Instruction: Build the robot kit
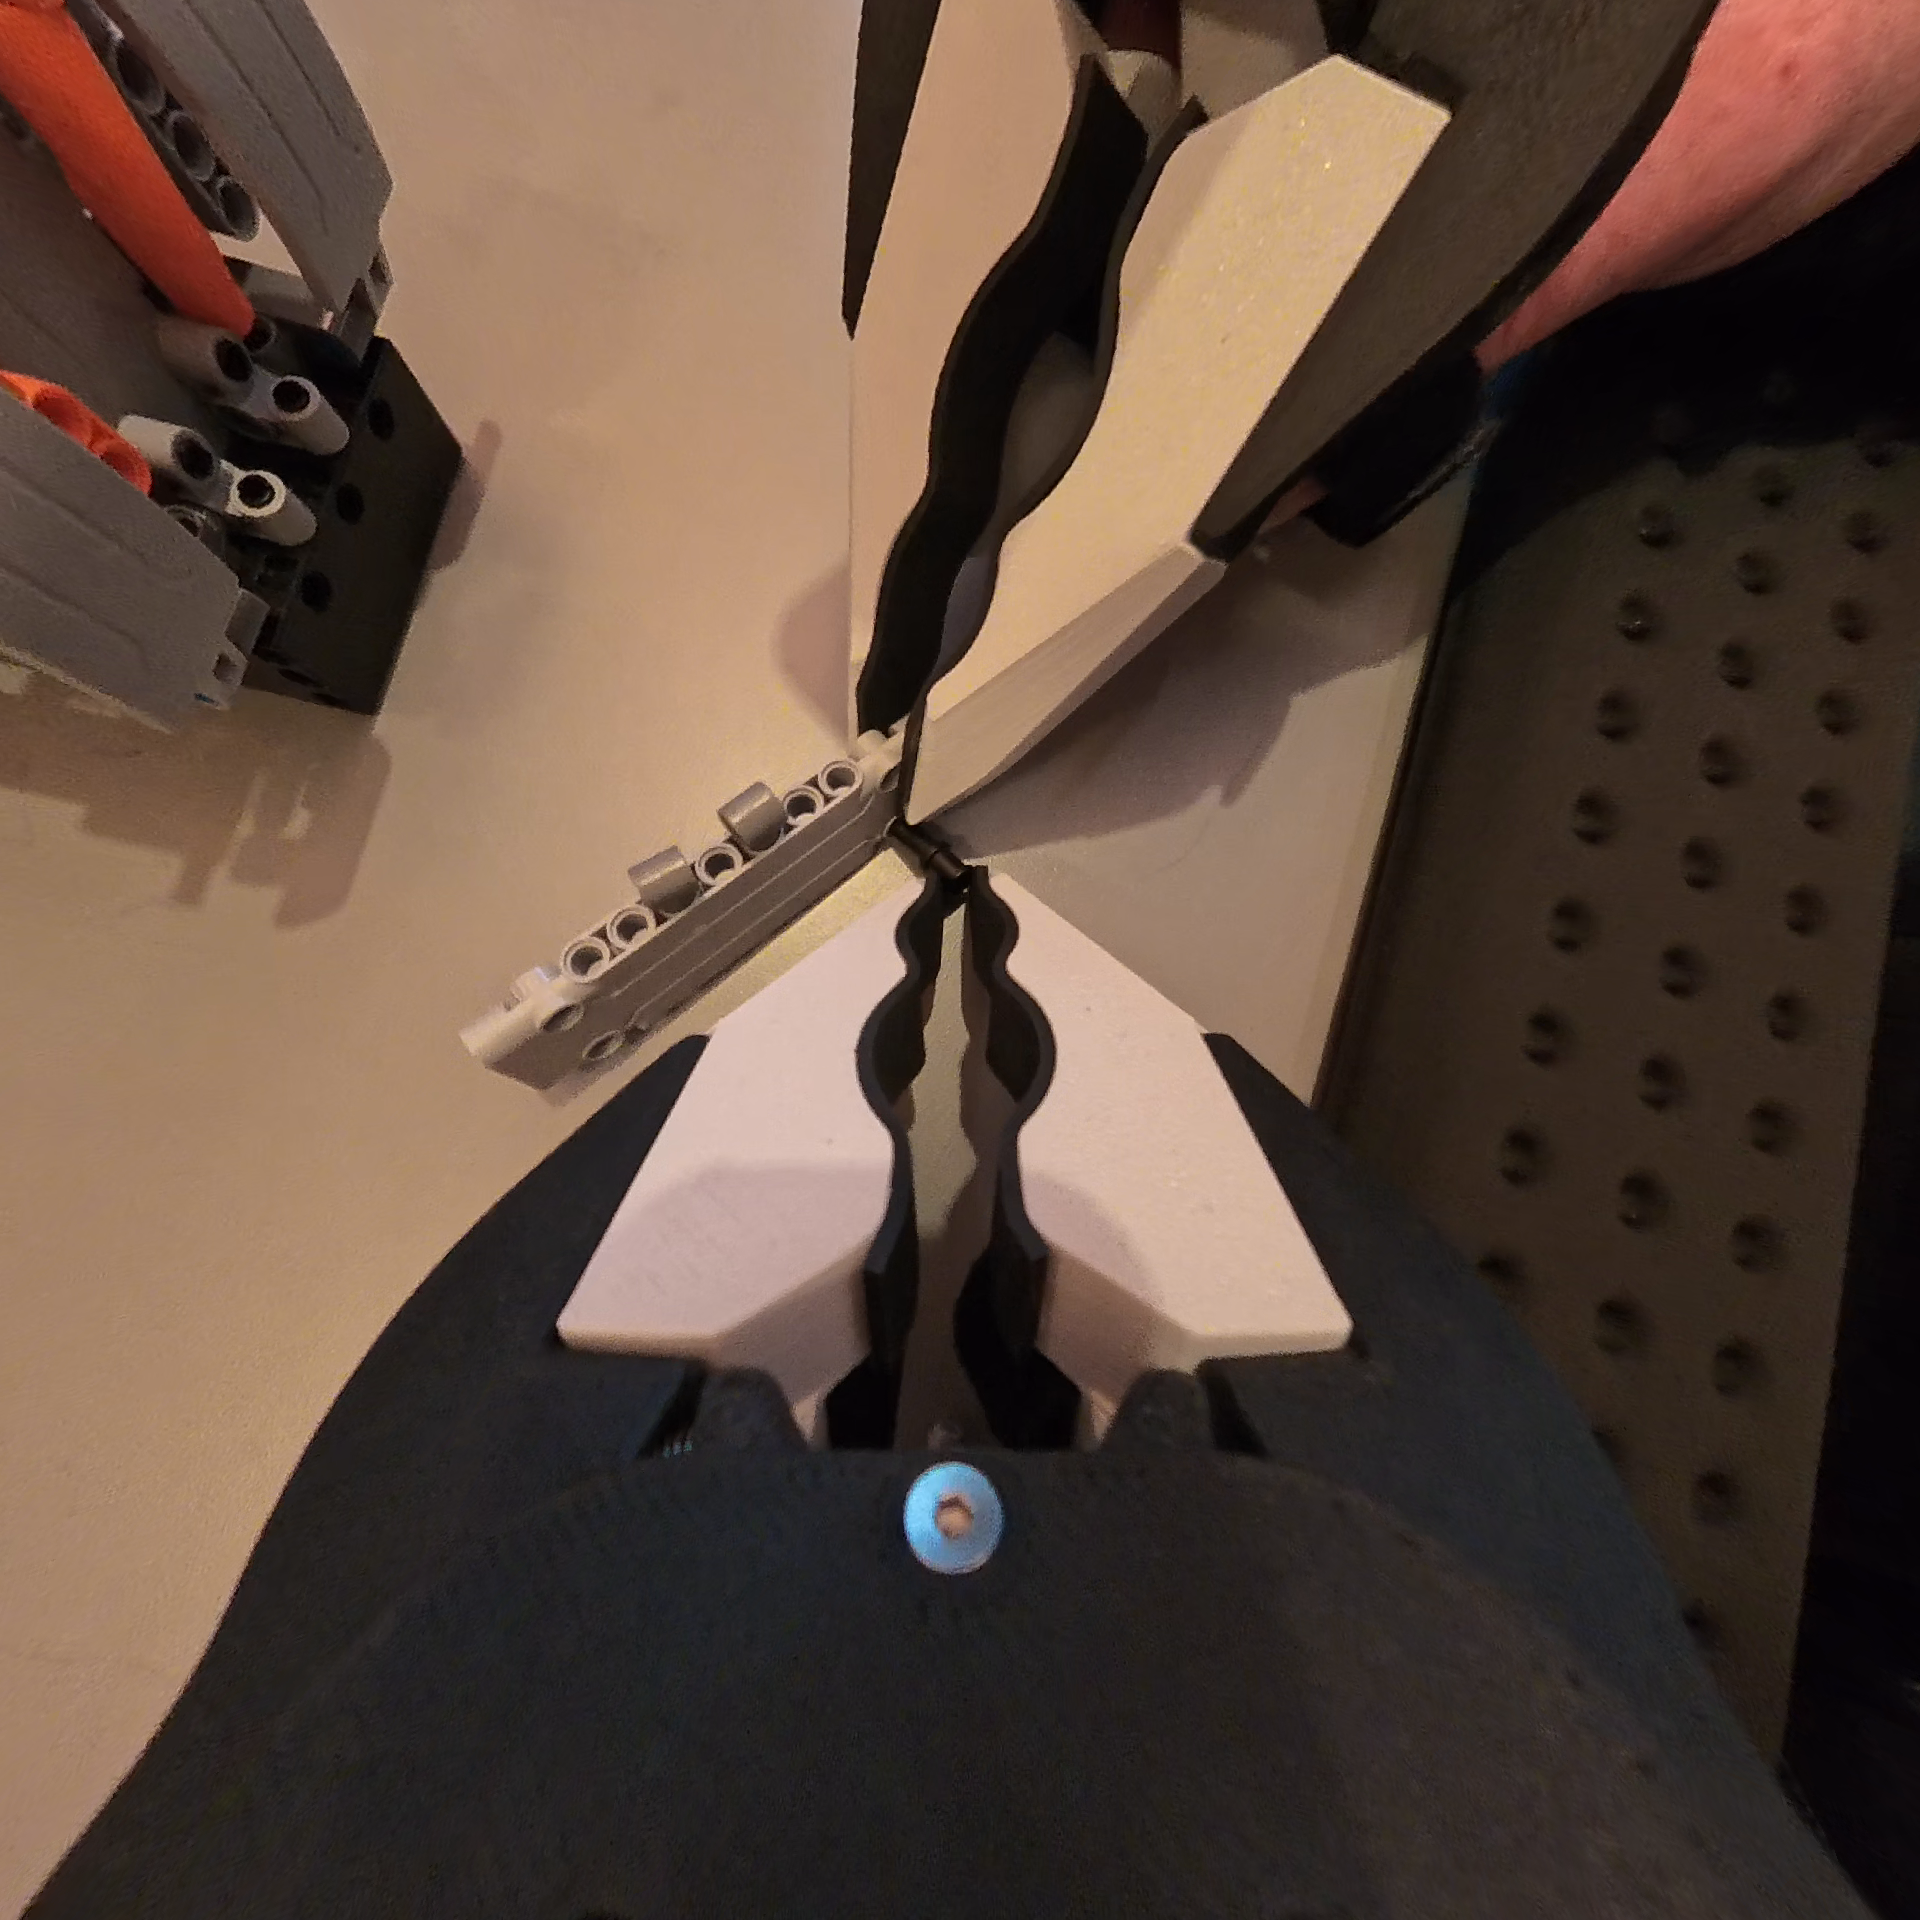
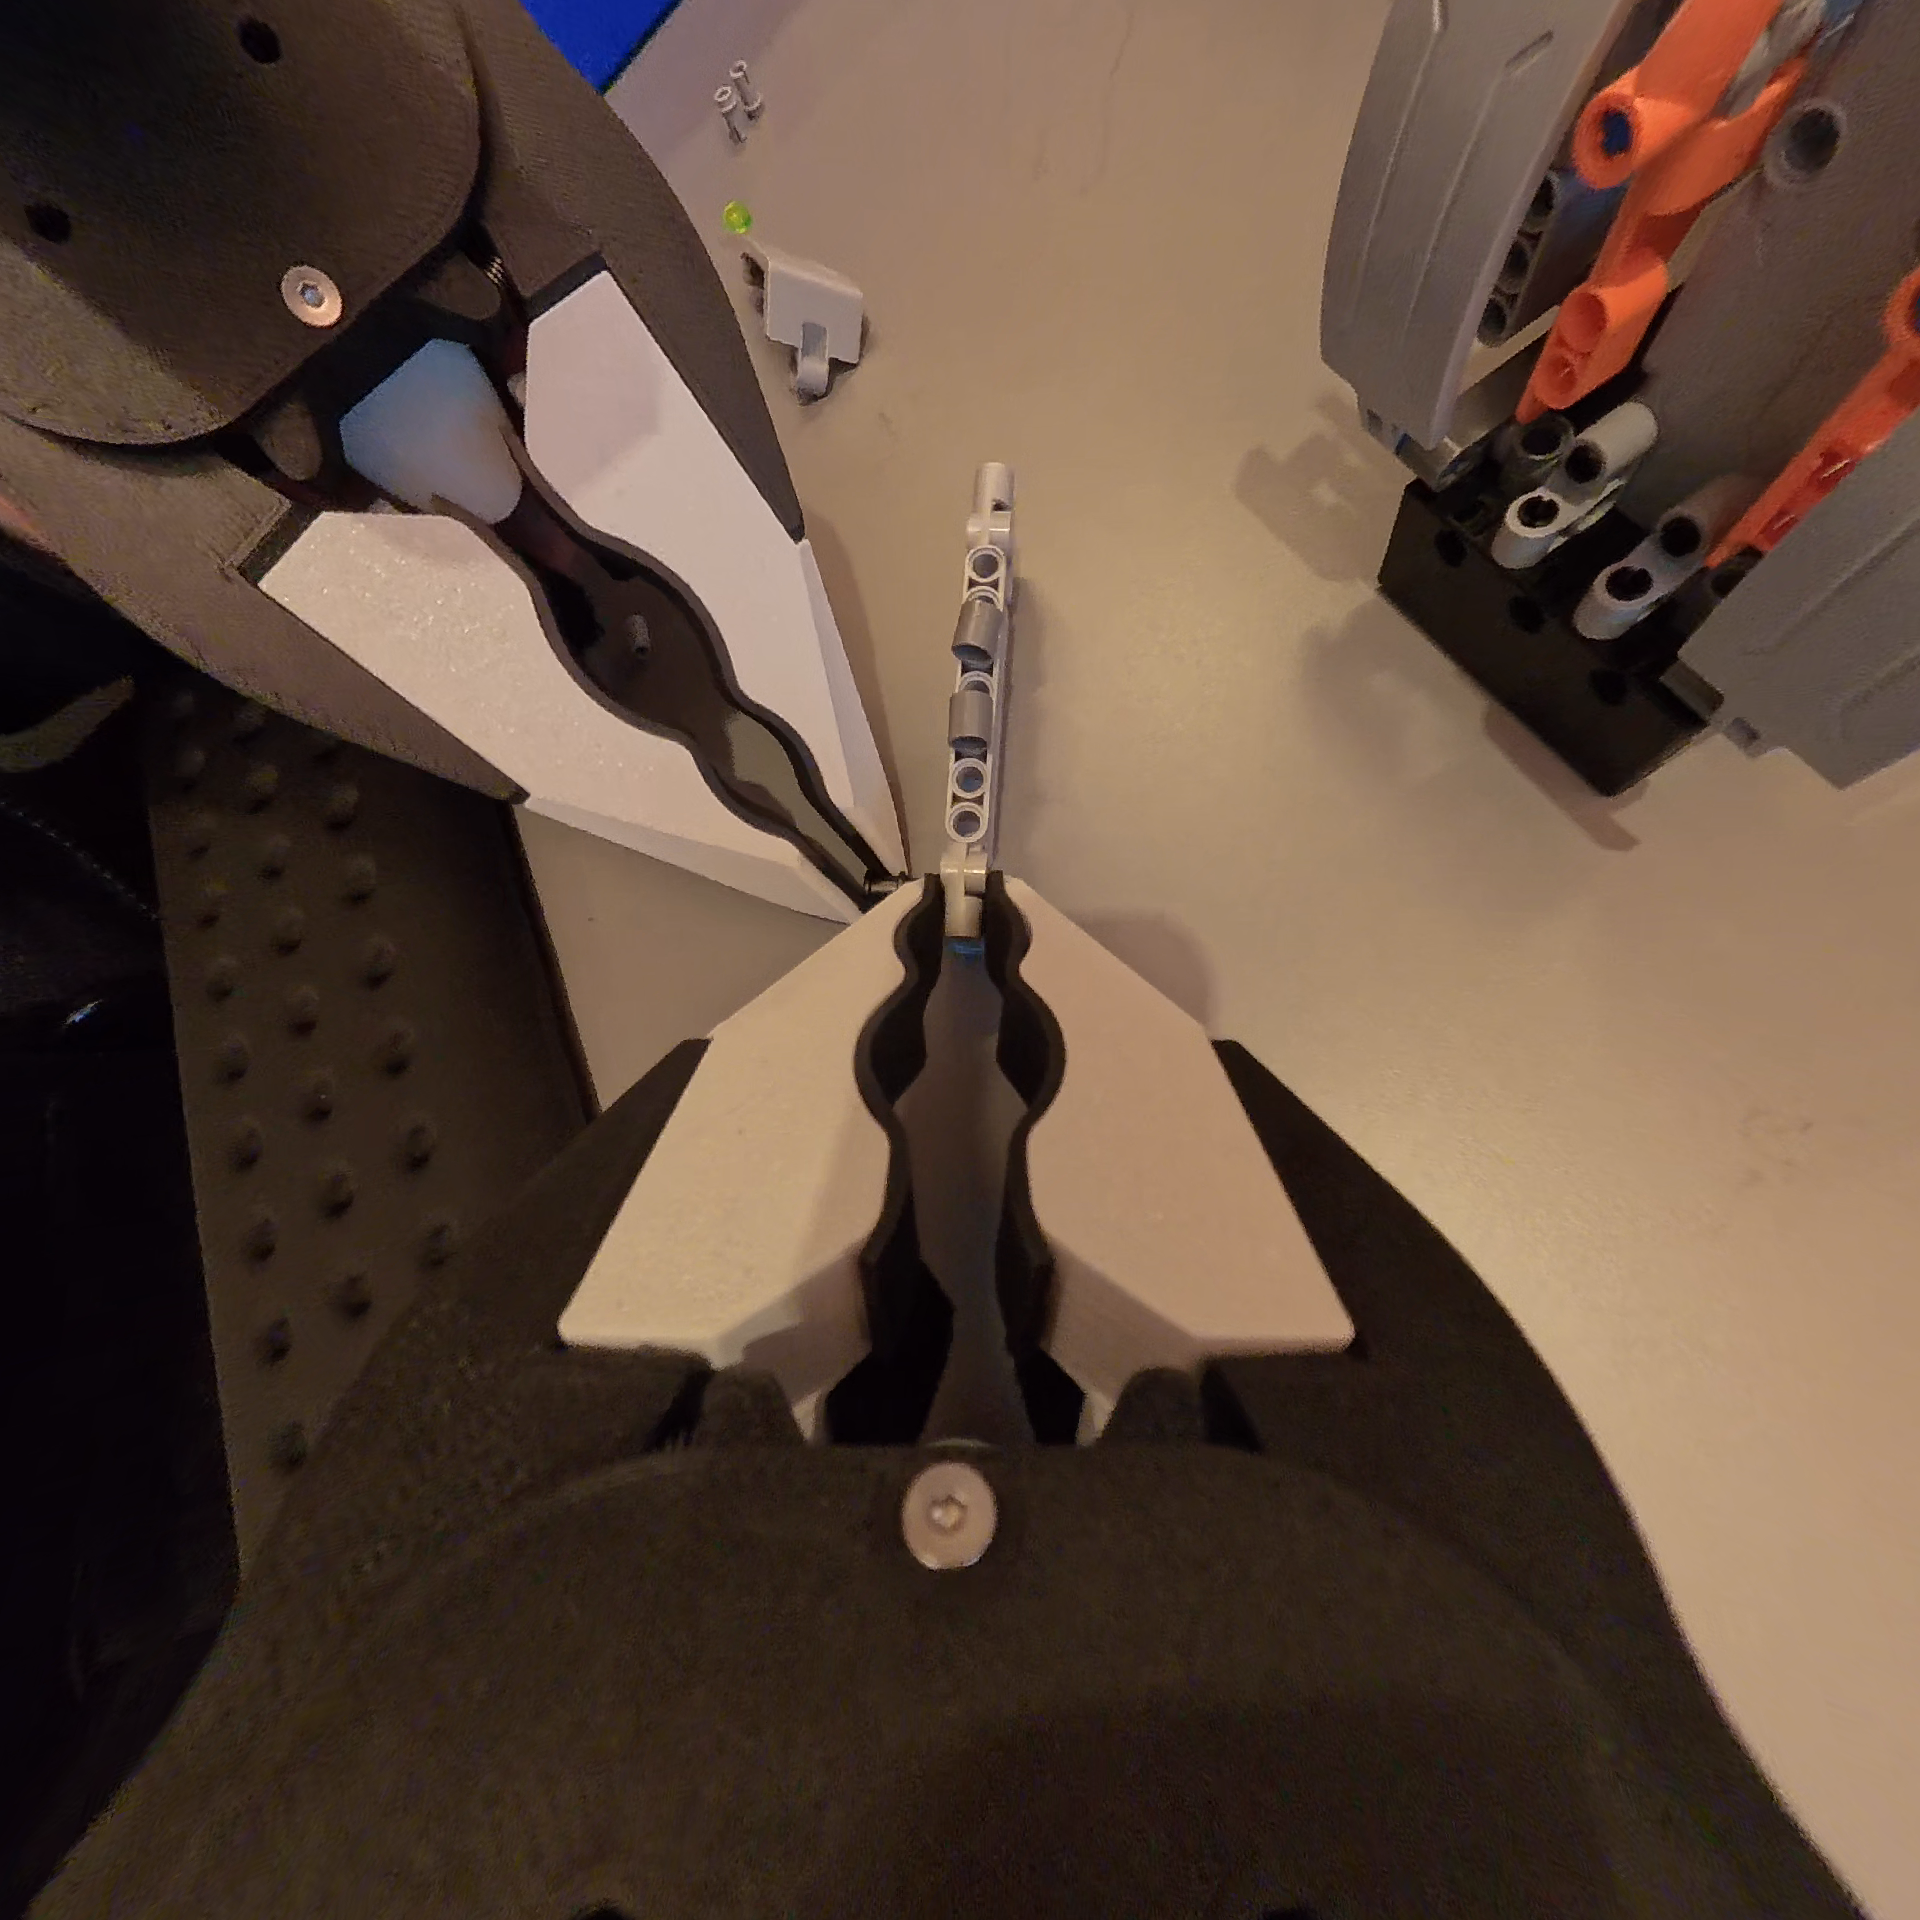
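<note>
above the table, right tongs pinch a grey beam (left tongs grip a black pin).

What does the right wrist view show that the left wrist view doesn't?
Right wrist only: a small green stud, a loose grey bracket piece and tiny grey pins lying on the table.

Left wrist only: a person's forearm behind the right gripper.

Both: the right gripper shut on the grey beam, the left gripper pinching a small black pin at the beam's end, and the grey and orange brick model.
</note>
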A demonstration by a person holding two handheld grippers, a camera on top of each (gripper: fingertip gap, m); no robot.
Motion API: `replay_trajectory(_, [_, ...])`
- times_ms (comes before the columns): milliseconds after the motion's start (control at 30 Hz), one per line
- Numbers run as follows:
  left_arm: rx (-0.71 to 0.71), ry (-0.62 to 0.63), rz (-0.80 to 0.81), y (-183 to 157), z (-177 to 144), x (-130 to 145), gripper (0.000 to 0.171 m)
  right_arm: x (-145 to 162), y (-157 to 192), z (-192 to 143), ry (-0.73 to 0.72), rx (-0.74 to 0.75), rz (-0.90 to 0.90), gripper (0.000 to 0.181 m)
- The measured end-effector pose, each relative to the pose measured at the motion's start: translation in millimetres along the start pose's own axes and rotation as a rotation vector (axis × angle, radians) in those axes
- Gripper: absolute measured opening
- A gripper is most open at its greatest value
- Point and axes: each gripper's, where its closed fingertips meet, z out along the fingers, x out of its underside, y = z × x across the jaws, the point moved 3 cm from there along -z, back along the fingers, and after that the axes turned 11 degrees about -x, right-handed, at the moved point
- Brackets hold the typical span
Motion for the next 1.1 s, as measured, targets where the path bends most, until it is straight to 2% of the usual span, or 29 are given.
replay_trajectory(300, [-0.02,0.008,0.01,0.4,0.9,-1.7,0.001,-0.7,0.8,0.7,0.028,0.073,-0.064,0.005])
replay_trajectory(567, [0.019,0.009,0.011,1.7,0.8,-1.3,0.001,0.4,-0.6,-0.2,0.023,-0.056,-0.017,0.006])
replay_trajectory(767, [0.013,0.012,0.018,2.0,1.2,-2.2,0.001,-0.4,-0.3,0.4,0.025,-0.044,-0.034,0.005])
replay_trajectory(1000, [0.035,0.013,0.006,1.6,1.0,-2.1,0.0,-0.7,3.3,0.6,0.054,0.014,-0.144,0.005])
replay_trajectory(1100, [0.029,0.011,0.008,1.3,0.9,-2.2,0.0,-1.7,2.7,0.6,0.027,-0.018,-0.091,0.005])
